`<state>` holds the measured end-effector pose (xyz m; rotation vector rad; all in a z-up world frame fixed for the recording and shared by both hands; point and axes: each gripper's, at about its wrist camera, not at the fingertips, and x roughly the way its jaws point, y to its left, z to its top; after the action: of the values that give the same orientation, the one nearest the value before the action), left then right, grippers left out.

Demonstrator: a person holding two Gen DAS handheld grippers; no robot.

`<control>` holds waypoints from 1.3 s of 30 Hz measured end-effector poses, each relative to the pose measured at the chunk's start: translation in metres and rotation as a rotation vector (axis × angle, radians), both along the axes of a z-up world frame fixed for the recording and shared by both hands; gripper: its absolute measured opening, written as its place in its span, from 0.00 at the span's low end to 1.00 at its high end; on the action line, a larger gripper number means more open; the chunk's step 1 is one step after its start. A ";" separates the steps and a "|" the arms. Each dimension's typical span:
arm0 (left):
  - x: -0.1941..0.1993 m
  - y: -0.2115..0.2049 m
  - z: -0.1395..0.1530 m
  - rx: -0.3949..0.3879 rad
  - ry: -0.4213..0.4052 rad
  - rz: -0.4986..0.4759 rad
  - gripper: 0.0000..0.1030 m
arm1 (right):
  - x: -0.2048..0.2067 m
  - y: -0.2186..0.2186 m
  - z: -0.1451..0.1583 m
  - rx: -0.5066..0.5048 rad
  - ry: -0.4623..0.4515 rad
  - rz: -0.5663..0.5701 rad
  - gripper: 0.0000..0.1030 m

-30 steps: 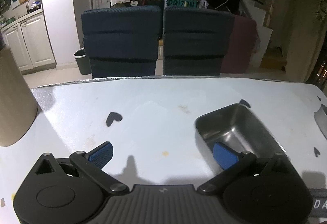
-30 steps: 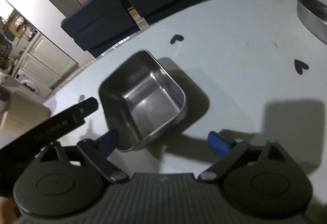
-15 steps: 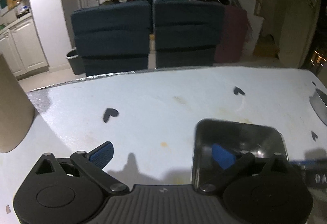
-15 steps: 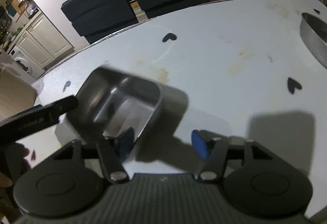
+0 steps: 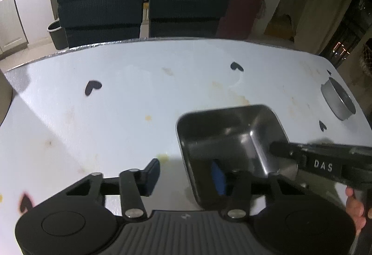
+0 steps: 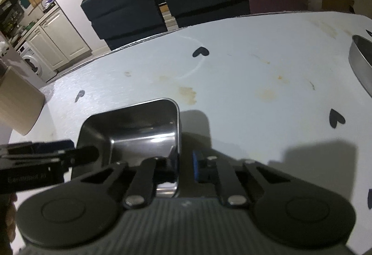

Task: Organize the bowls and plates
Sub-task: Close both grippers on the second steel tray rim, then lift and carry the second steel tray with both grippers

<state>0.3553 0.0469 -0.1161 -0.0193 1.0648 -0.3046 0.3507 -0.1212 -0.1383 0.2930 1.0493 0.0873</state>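
Tray (image 5: 232, 138): rectangular steel, on the white table (image 5: 116, 115); at 4 o'clock in the left wrist view, at 7 o'clock in the right wrist view (image 6: 139, 129). Empty, shiny inside.
Left gripper (image 5: 186, 173): jaws closing, straddling the tray's left wall. One blue pad (image 5: 218, 176) is inside the tray, the other finger (image 5: 152, 174) outside on the table side. The outer finger is clear of the wall, so no clamp yet.
Right gripper (image 6: 184, 166): jaws closing, nearly together on the tray's right wall. Blue pad (image 6: 195, 165) is outside the wall, the other finger inside. The pads look pressed on the rim, though shadow blurs the contact.
Cross view: the right tool's black finger enters the left wrist view at 3 o'clock and reaches the tray's right wall; the left tool enters the right wrist view at 9 o'clock.
Hand (image 5: 354, 206): part shows at 4 o'clock in the left wrist view, on the right tool's handle.
Bowl (image 5: 338, 101): round metal, at 2 o'clock on the table, well apart from the tray; also at 3 o'clock in the right wrist view (image 6: 360, 64).
Table marks: black hearts (image 5: 91, 87) and brownish stains scattered on the top.
Chairs (image 5: 144, 4): two dark ones at 12 o'clock, behind the far table edge.
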 end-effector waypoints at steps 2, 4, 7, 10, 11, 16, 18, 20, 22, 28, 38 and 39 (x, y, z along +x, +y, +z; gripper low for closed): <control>-0.002 0.002 -0.001 -0.001 0.010 0.010 0.31 | 0.000 0.002 0.001 -0.003 -0.005 0.008 0.08; -0.004 0.003 -0.001 -0.008 0.010 0.022 0.18 | 0.000 0.005 0.003 -0.013 -0.011 0.022 0.07; -0.004 0.004 0.000 -0.019 -0.004 0.029 0.10 | 0.000 0.008 0.005 -0.018 -0.018 0.032 0.06; -0.006 0.001 0.002 -0.018 -0.017 0.026 0.05 | -0.001 0.008 0.006 -0.011 -0.020 0.044 0.06; -0.006 0.000 0.002 -0.016 -0.022 0.026 0.05 | -0.001 0.008 0.006 -0.012 -0.021 0.048 0.06; -0.015 -0.004 0.015 -0.028 -0.067 0.034 0.05 | -0.004 0.007 0.009 -0.029 -0.037 0.062 0.05; -0.021 -0.006 0.022 -0.037 -0.086 0.038 0.04 | -0.008 0.006 0.013 -0.030 -0.050 0.062 0.05; -0.028 -0.010 0.031 -0.036 -0.106 0.037 0.05 | -0.010 0.003 0.018 -0.023 -0.061 0.059 0.05; -0.036 -0.014 0.038 -0.039 -0.122 0.037 0.05 | -0.015 -0.002 0.026 -0.010 -0.077 0.055 0.05; -0.062 -0.026 0.061 -0.054 -0.163 0.025 0.05 | -0.036 -0.017 0.052 0.008 -0.127 0.058 0.05; -0.109 -0.060 0.089 -0.101 -0.217 -0.026 0.06 | -0.084 -0.064 0.089 0.070 -0.209 0.054 0.07; -0.113 -0.063 0.090 -0.110 -0.218 -0.030 0.06 | -0.090 -0.071 0.092 0.079 -0.217 0.050 0.07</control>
<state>0.2423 -0.0161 -0.0256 -0.0668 0.8316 -0.3834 0.2611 -0.1921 -0.0466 0.3211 0.8394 0.2016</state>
